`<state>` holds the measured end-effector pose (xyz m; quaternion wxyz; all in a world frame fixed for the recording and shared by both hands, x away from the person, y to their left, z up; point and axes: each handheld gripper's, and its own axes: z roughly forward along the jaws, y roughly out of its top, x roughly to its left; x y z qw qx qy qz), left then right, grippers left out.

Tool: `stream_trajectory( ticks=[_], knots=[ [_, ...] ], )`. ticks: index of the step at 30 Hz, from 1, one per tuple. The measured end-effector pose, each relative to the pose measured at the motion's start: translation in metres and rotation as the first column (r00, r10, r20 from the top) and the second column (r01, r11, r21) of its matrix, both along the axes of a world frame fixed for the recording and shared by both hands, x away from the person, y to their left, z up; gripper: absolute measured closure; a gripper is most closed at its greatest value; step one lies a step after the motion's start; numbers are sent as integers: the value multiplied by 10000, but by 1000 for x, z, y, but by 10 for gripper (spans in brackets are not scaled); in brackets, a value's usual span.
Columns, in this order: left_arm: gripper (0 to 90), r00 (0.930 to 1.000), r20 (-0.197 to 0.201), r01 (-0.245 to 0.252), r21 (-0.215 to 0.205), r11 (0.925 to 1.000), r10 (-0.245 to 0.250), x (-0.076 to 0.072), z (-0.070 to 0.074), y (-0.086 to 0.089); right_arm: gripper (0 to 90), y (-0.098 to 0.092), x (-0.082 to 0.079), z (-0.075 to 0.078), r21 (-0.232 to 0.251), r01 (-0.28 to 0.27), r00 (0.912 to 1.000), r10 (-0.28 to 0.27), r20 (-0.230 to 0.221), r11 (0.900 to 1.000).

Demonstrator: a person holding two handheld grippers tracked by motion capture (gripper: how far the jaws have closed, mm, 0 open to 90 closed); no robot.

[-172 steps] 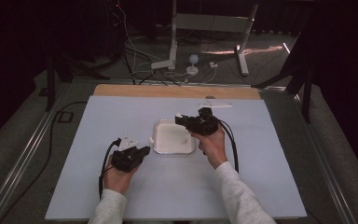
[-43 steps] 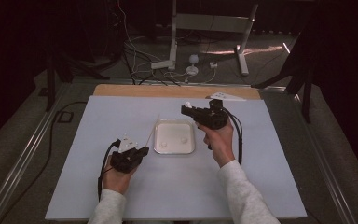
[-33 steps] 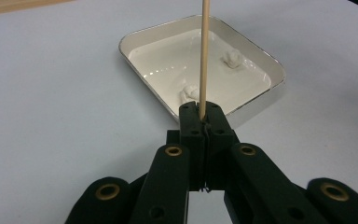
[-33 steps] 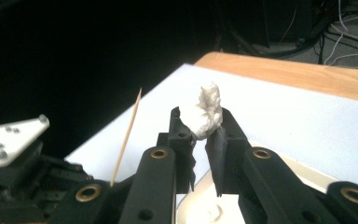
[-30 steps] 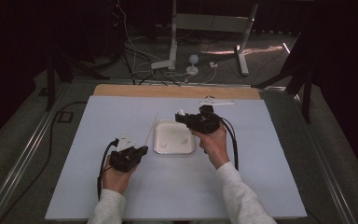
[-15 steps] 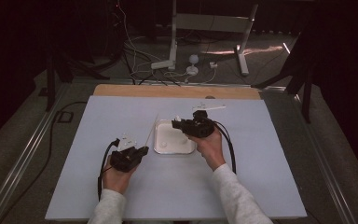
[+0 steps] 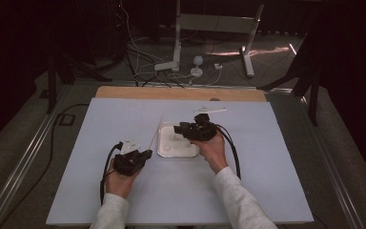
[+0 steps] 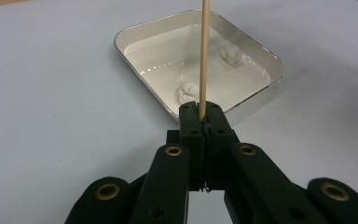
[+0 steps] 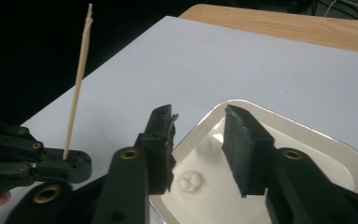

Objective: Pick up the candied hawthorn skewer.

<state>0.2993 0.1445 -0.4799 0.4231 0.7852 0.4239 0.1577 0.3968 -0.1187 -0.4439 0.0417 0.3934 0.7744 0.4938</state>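
Marshmallows (image 9: 192, 181) in the tray (image 9: 307, 140) may squash if the part-open, empty right gripper (image 9: 198, 140) drops hard; left gripper (image 8: 200, 112) clamps the skewer (image 8: 204, 51).

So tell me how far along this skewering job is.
Done: the left tool is shut on the wooden skewer, which is bare, with nothing threaded on it. In hand: the right tool hangs over the white tray, its jaws just opening with nothing between them, above a small white lump. Left: both lumps lie in the tray; the second lump sits near its far side. None picked up yet.
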Motion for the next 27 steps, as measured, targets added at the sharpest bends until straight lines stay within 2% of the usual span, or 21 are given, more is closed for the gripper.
stream_trajectory(
  ticks=[6, 8, 12, 20, 27],
  knots=[
    [897, 10000, 15, -60, -39, 10000, 60, 0, 1, 1, 388, -2, -2, 0, 106, 27, 10000, -27, -40, 9999],
    [897, 10000, 20, -69, -46, 10000, 69, 0, 1, 1, 302, -3, -3, 1, 149, 87, 9999, -89, 114, 9999],
    [897, 10000, 39, -66, -90, 9999, 67, 0, 2, 0, 197, -8, -6, 4, 277, 67, 9994, -76, 347, 9996],
    [895, 9999, 22, -120, -265, 9996, 120, 0, 4, -2, 144, -11, -12, 7, 414, 69, 9983, -92, 567, 9991],
    [894, 9999, -79, -150, -359, 9992, 147, 1, 3, -5, 139, -16, -17, 5, 507, 32, 9987, -58, 507, 9987]
  ],
)
